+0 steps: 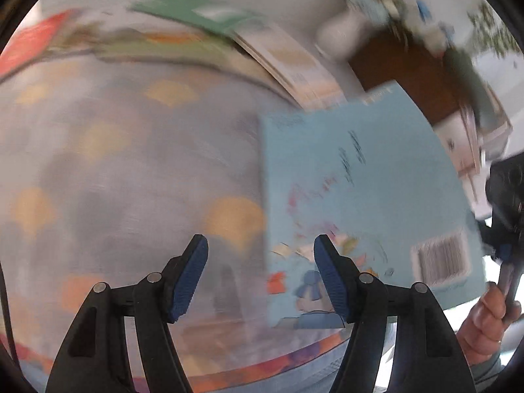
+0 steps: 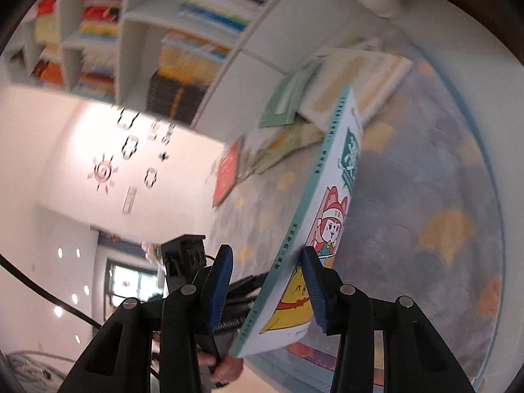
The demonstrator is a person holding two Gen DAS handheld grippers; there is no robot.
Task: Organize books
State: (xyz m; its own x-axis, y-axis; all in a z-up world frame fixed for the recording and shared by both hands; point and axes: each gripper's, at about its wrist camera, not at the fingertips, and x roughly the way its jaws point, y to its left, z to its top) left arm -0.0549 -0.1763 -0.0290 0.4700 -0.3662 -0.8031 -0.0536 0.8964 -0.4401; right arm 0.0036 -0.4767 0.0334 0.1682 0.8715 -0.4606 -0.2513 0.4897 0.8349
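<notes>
Gripping a thin, glossy blue book is the right gripper, while the left gripper gapes empty above the rug.

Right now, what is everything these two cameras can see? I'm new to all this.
rug: one, grey with yellow patches, under the books
blue book: one, light blue, raised over the rug
green book: one, green, rug's far edge
red book: one, red, rug's edge
picture book: one, pale, between red and green books
thick book: one, white pages, beside green book
shelf: one, white, beyond the rug
shelf books: many, mixed colours, stacked in compartments
vase: one, white, blurred, beyond the rug
left gripper: black, blue pads, open, empty
right gripper: same colours, shut on blue book
hand: one, holding right gripper
</notes>
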